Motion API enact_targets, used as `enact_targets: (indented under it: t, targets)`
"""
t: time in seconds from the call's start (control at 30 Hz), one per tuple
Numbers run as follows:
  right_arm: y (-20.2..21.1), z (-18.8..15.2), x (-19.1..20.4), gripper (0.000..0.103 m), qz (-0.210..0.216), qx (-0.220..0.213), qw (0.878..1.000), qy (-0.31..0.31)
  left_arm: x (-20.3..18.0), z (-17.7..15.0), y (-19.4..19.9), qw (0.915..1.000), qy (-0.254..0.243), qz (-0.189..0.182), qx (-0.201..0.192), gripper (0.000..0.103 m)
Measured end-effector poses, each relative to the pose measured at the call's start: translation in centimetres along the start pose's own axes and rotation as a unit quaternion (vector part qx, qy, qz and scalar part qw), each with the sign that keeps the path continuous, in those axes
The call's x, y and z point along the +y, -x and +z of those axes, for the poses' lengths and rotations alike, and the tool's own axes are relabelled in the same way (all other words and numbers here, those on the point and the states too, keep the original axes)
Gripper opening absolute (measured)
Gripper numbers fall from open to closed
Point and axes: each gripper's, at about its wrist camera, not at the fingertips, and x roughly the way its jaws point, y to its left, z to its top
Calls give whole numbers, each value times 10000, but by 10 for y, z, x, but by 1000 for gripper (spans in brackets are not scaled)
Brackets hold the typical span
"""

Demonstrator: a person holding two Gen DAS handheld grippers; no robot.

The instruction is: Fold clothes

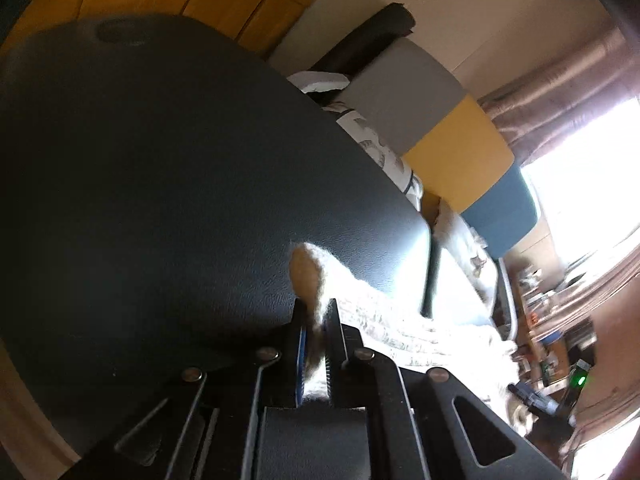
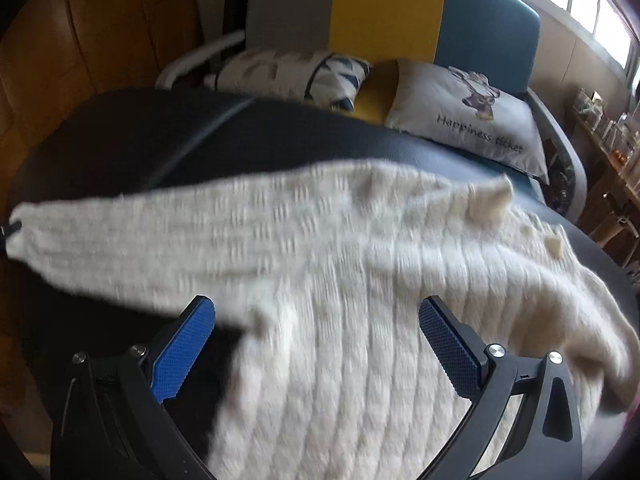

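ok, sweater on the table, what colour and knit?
Cream-white sweater with a chunky cable knit, lying on the dark table. The right wrist view shows it best.

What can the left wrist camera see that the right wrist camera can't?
Only the left wrist view shows the left hand-held gripper shut on the sweater's cuff, plus a glowing green light. Only the right wrist view shows the open right hand-held gripper over the sweater's body, and the pillow printed "Happiness ticket". Both show the cream knit sweater, the dark table and the grey, yellow and blue sofa.
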Motion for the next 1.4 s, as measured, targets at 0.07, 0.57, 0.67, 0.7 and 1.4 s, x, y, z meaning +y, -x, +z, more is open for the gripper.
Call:
enact_targets:
  t: [0.07, 0.57, 0.67, 0.7, 1.4]
  targets:
    - [-12, 13, 1, 103, 13, 36, 10000, 16, -1, 0, -4, 9999, -30, 99, -47, 6]
    - [-80, 47, 12, 103, -225, 686, 9953, -645, 4, 30, 8, 9953, -380, 448, -763, 6]
    - [-83, 55, 16, 103, -286, 665, 9947, -736, -9, 36, -2, 9887, -908, 912, -773, 6]
    - [-83, 56, 18, 103, -289, 668, 9946, -735, -13, 36, -7, 9860, -1072, 1060, -714, 6]
    - [-29, -7, 1, 103, 98, 472, 9963, -708, -195, -115, -10, 8807, -4632, -982, -118, 7]
